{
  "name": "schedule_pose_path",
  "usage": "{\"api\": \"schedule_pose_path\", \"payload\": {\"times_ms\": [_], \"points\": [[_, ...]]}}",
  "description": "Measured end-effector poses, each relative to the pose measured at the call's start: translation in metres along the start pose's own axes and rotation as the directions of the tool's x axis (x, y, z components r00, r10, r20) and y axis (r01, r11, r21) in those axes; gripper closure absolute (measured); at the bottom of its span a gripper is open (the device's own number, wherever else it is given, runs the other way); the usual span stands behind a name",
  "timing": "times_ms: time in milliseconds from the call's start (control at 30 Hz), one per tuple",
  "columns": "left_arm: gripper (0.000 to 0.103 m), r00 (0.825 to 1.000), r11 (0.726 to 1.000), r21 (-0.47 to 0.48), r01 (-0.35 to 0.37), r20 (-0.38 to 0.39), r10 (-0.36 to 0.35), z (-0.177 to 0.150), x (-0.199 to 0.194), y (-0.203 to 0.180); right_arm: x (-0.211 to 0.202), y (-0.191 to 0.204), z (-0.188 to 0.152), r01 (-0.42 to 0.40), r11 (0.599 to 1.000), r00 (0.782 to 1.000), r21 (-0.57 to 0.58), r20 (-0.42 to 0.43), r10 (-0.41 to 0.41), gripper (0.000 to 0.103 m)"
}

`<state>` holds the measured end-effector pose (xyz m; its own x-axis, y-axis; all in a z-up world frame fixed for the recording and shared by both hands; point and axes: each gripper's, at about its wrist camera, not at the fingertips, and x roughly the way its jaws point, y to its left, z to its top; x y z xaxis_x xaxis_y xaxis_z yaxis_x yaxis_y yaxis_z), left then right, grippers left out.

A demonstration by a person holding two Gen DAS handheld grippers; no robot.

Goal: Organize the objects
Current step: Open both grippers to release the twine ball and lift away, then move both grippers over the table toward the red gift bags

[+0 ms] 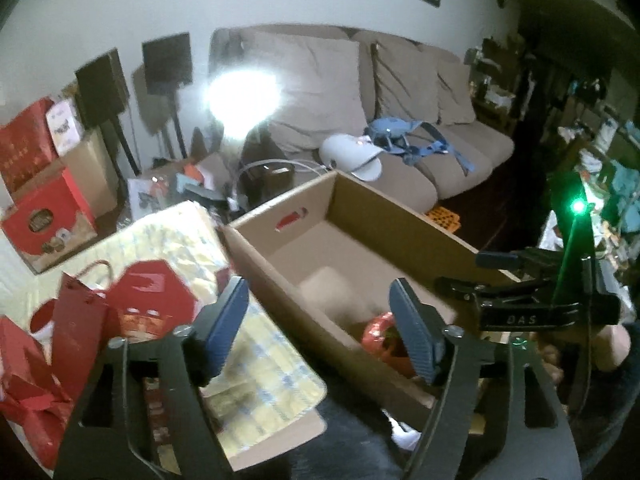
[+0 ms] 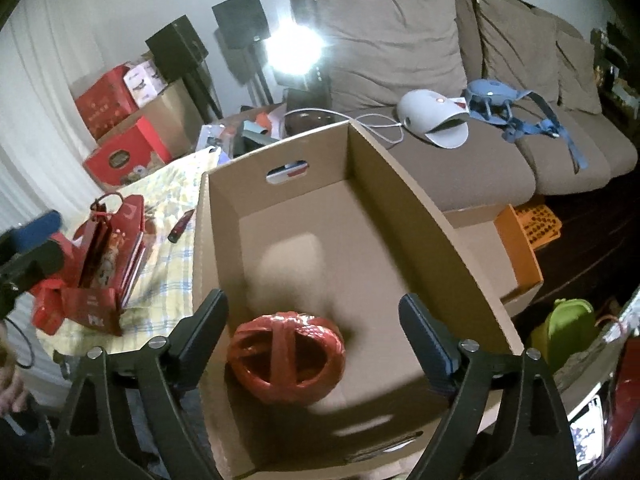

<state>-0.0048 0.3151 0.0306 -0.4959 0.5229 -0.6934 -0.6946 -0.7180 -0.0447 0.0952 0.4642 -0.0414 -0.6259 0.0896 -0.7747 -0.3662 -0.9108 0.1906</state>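
Both tools gape empty: right tool (image 2: 314,344) above the red basket (image 2: 286,356) in the cardboard box (image 2: 420,208); left tool (image 1: 320,324) nearer the red gift bags (image 1: 80,320), left.

Both wrist views look steeply down, close above the cardboard box (image 2: 420,216). The left looks from its left side; both share the sofa (image 1: 400,92) behind.

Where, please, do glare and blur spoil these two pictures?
Left wrist view: a lamp blows out white beside the sofa, and the cardboard box is motion-smeared. Right wrist view: same glare; the red basket is slightly soft.
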Motion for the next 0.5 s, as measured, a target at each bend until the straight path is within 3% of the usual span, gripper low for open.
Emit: {"api": "schedule_pose_path", "payload": {"times_ms": [200,500], "points": [[0.015,0.997,0.998,-0.053,-0.041,0.058,0.044,0.002,-0.021,0.026,-0.010,0.013,0.003,0.003,1.000,0.999,-0.023,0.048,-0.002,0.012],[0.004,0.989,0.991,-0.102,-0.085,0.113,0.096,-0.001,-0.046,0.059,-0.027,0.020,0.009,-0.001,1.000,0.988,-0.012,0.156,0.003,0.003]]}}
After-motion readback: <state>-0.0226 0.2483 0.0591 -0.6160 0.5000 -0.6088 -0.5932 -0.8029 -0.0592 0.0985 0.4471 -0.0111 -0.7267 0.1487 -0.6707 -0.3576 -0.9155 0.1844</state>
